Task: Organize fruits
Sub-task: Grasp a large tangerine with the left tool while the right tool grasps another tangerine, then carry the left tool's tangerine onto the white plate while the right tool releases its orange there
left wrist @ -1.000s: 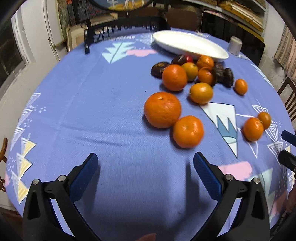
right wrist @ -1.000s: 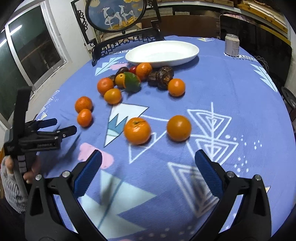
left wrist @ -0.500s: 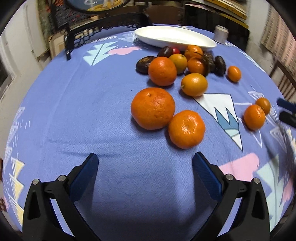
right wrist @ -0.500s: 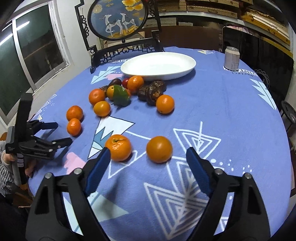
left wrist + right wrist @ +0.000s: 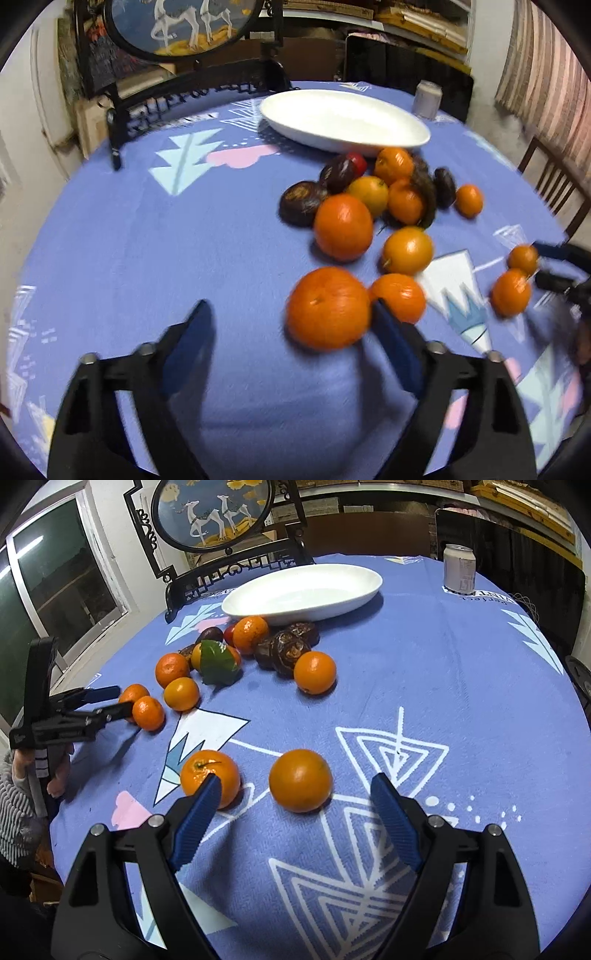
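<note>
On the blue patterned tablecloth lie several oranges and dark fruits, heaped before an empty white plate point(image 5: 343, 118) point(image 5: 303, 590). A large orange point(image 5: 328, 308) sits between the fingers of my left gripper point(image 5: 291, 321), close to the right finger and far from the left one; the jaws are closing, and the picture is blurred. A smaller orange point(image 5: 400, 297) lies just behind that right finger. My right gripper point(image 5: 297, 808) stands open with an orange point(image 5: 300, 780) just beyond its tips and a mandarin point(image 5: 210, 777) behind its left fingertip. The left gripper point(image 5: 122, 700) also shows in the right wrist view.
A drink can point(image 5: 459, 568) stands at the back right of the table. A dark carved chair back with a round deer picture point(image 5: 214, 513) rises behind the plate. A wooden chair point(image 5: 554, 184) stands at the right. A striped sleeve point(image 5: 14, 805) is at the left edge.
My left gripper has swung and come forward so the large orange now sits between its fingers, and its jaws have narrowed. My right gripper has advanced toward the two near oranges, jaws narrower.
</note>
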{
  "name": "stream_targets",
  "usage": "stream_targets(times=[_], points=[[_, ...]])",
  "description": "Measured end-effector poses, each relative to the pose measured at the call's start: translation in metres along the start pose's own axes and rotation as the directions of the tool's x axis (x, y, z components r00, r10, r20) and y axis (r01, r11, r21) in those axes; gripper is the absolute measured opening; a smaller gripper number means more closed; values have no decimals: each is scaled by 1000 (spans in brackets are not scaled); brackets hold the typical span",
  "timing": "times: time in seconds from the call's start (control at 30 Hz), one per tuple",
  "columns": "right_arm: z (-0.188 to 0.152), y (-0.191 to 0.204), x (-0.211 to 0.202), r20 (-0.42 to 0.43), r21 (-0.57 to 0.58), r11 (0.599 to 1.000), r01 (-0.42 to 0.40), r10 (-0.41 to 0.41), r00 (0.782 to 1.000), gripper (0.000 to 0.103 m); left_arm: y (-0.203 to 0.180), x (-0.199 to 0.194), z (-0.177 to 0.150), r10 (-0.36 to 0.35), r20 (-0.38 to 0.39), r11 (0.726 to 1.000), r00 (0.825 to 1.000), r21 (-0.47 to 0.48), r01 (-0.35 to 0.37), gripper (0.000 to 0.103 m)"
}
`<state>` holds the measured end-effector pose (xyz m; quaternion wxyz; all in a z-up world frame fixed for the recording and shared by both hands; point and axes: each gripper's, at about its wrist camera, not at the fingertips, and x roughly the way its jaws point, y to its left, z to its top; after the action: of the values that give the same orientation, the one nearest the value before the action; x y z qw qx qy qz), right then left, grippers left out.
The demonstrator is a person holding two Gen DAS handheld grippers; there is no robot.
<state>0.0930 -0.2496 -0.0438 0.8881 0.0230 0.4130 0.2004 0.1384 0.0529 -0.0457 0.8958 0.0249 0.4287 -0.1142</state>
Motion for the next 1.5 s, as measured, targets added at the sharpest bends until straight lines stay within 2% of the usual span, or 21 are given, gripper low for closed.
stream_targets(times=[0.07, 0.13, 0.3, 0.47, 0.53, 0.67, 0.9, 1.0, 1.13, 1.3, 1.4, 1.5], points=[[-1, 2, 1, -4, -8, 1000, 3, -3, 1000, 80, 3, 3, 1, -39, -6, 998, 999, -39, 39, 77], [-1, 4, 4, -21, -21, 1000, -9, 9, 1000, 64, 1, 9, -4, -71, -40, 997, 997, -40, 70, 73], [-2, 5, 11, -43, -20, 1000, -17, 16, 999, 50, -11, 11, -6, -71, -29, 997, 997, 4, 71, 68], [1, 3, 16, -50, -5, 1000, -25, 25, 998, 47, -5, 13, -3, -86, -14, 996, 996, -19, 86, 57], [1, 2, 18, -59, 0, 1000, -31, 31, 998, 44, -5, 12, -3, -116, -10, 993, 993, -22, 116, 49], [4, -3, 19, -56, 26, 999, -40, 41, 998, 37, -8, 11, -4, -116, -5, 993, 993, -16, 116, 46], [8, -4, 13, -41, 27, 999, -37, 38, 998, 36, 6, -6, 1, -98, 41, 991, 994, -83, 101, 46], [34, -3, -2, -3, 9, 999, -31, 31, 1000, 36, 8, -13, 27, -57, 75, 994, 996, -86, 64, 46], [92, 0, -5, 56, -14, 1000, -23, 24, 998, 37, -1, -6, 78, -76, 111, 993, 991, -82, 85, 46], [159, -8, 47, 69, 18, 1000, -16, 15, 998, 37, -18, 33, 143, -92, 118, 992, 989, -70, 101, 46], [183, -20, 82, 55, 49, 999, -14, 11, 998, 37, -20, 59, 162, -90, 93, 993, 992, -70, 97, 47], [194, -25, 103, 51, 52, 999, 0, -3, 999, 39, -19, 89, 173, -87, 28, 992, 996, -94, 90, 47]])
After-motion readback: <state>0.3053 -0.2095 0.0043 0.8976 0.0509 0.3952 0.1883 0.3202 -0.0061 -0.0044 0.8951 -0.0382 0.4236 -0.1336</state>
